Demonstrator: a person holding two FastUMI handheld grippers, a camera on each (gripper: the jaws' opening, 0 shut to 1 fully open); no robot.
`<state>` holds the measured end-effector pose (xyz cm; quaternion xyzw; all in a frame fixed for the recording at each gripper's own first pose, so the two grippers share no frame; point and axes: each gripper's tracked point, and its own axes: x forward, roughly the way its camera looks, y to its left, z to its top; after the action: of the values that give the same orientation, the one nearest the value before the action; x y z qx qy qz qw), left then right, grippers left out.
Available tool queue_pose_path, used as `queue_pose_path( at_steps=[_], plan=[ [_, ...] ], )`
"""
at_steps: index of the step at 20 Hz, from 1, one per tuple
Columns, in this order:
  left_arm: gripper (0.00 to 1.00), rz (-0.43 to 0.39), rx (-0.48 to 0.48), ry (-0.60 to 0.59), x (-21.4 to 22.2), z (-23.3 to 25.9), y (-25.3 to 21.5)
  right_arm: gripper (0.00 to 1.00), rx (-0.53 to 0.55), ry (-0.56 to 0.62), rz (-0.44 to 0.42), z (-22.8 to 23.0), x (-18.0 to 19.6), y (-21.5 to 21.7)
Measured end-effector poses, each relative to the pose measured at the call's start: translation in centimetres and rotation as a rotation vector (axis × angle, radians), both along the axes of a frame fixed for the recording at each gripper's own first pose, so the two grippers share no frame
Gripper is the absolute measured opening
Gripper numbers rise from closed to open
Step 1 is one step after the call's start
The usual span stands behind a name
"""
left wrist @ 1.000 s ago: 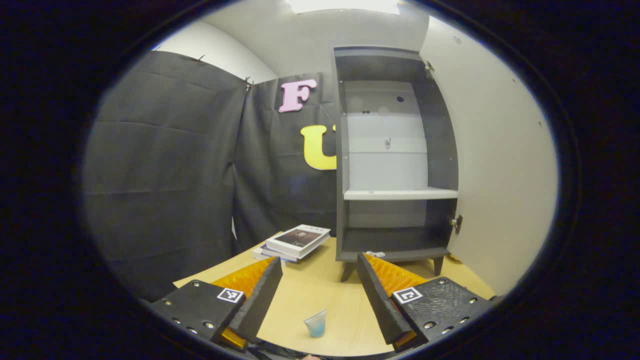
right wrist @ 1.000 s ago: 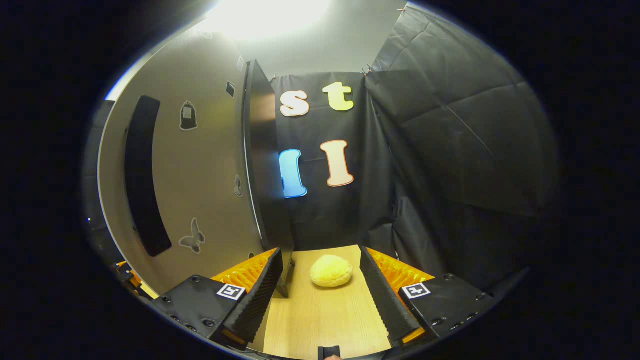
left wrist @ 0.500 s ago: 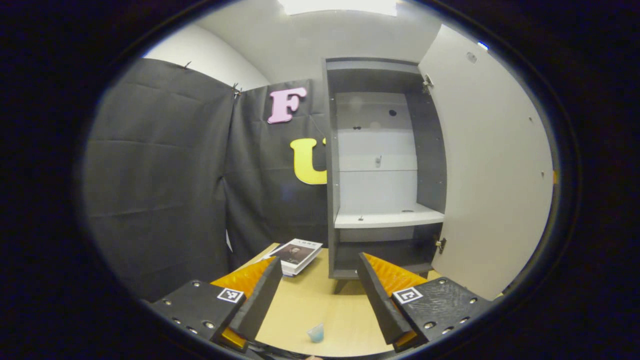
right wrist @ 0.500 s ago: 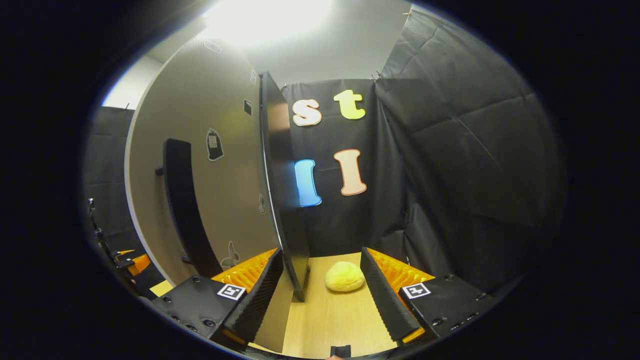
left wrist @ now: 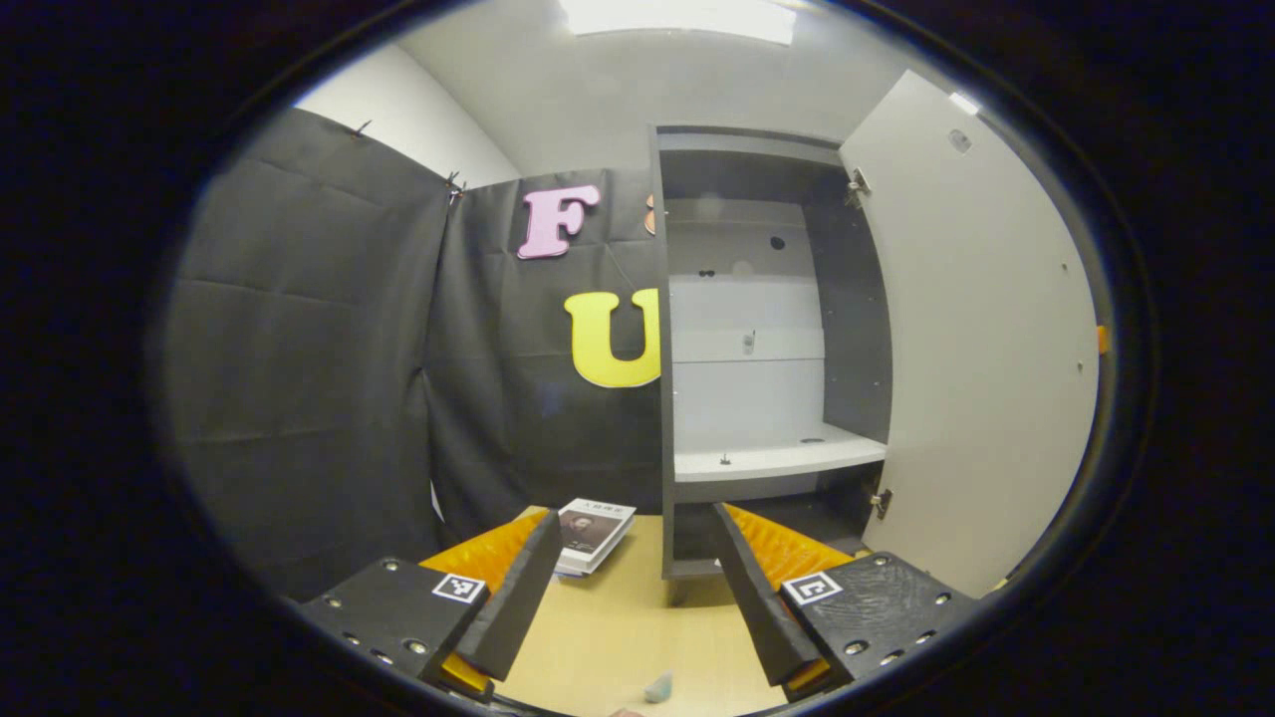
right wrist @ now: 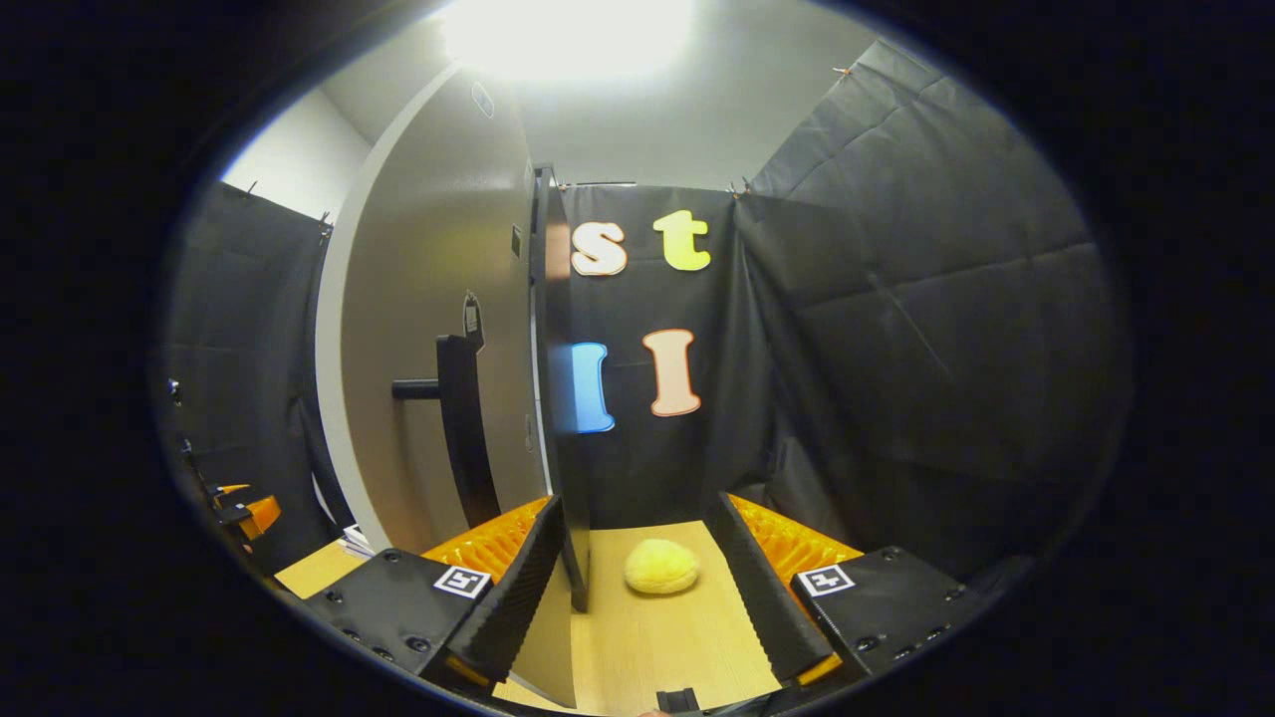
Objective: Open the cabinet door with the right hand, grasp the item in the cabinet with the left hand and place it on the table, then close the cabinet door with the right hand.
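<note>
- In the left gripper view the left hand-held gripper point(left wrist: 633, 588) hangs over the table point(left wrist: 608, 637), fingers spread wide, holding nothing.
- The cabinet point(left wrist: 762, 349) stands at the table's far edge, its door point(left wrist: 986, 339) swung open.
- A small bluish item point(left wrist: 659, 687) lies at the table's near edge, cut off and hard to identify.
- Books point(left wrist: 595, 523) lie left of the cabinet.
- In the right gripper view the right hand-held gripper point(right wrist: 647, 588) is wide open and empty; the door's edge point(right wrist: 556, 398) hides the cabinet's inside, and a yellow sponge point(right wrist: 660, 566) rests on the table.

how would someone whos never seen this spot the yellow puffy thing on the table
Find the tall grey cabinet with its door swung open. On the wooden table to its right lies a yellow sponge-like lump, the one soft, rounded thing there.
</note>
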<state>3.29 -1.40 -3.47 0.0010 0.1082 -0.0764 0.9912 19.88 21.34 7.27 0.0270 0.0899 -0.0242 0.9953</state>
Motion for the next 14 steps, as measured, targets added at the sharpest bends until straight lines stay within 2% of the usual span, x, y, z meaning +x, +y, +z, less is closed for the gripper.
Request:
queue_pose_path(
  at_steps=[2, 4, 5, 6, 7, 8, 9, 10, 11, 12, 13, 14],
  plan=[
    [0.90, -0.012, -0.006, 0.004, 0.7, -0.7, 0.8, 0.92, -0.010, 0.001, -0.037, 0.0, -0.1, 0.2],
    [0.92, -0.021, -0.011, 0.012, 1.5, -1.5, 1.5, 0.92, -0.018, -0.001, -0.068, 0.1, -0.2, 0.4],
    [0.92, -0.025, -0.014, 0.017, 1.9, -1.9, 1.7, 0.96, -0.022, -0.002, -0.076, 0.2, -0.4, 0.6],
    [0.93, -0.029, -0.020, 0.018, 2.3, -2.0, 2.0, 0.92, -0.022, -0.002, -0.082, 0.3, -0.6, 1.0],
    [0.91, -0.035, -0.026, 0.019, 2.6, -2.2, 2.1, 0.96, -0.016, -0.001, -0.084, 0.3, -0.6, 1.5],
    [0.93, -0.040, -0.030, 0.021, 2.9, -2.4, 2.4, 0.92, -0.007, 0.001, -0.081, 0.3, -0.6, 1.9],
    [0.93, -0.041, -0.035, 0.018, 3.2, -2.6, 2.7, 0.92, 0.002, 0.005, -0.075, 0.2, -0.6, 2.5],
    [0.93, -0.044, -0.043, 0.016, 3.4, -2.7, 3.0, 0.96, 0.013, 0.007, -0.070, 0.1, -0.5, 3.1],
    [0.92, -0.050, -0.053, 0.019, 3.6, -2.9, 3.2, 0.96, 0.020, 0.009, -0.067, 0.1, -0.6, 3.8],
    [0.91, -0.056, -0.061, 0.021, 4.3, -2.7, 3.5, 0.92, 0.025, 0.009, -0.069, 0.1, -0.7, 4.3],
    [0.91, -0.060, -0.065, 0.022, 4.5, -2.8, 4.0, 0.96, 0.026, 0.009, -0.072, 0.2, -1.0, 4.9],
    [0.93, -0.060, -0.065, 0.022, 4.7, -3.0, 4.5, 0.96, 0.022, 0.008, -0.074, 0.3, -1.1, 5.5]
  ],
)
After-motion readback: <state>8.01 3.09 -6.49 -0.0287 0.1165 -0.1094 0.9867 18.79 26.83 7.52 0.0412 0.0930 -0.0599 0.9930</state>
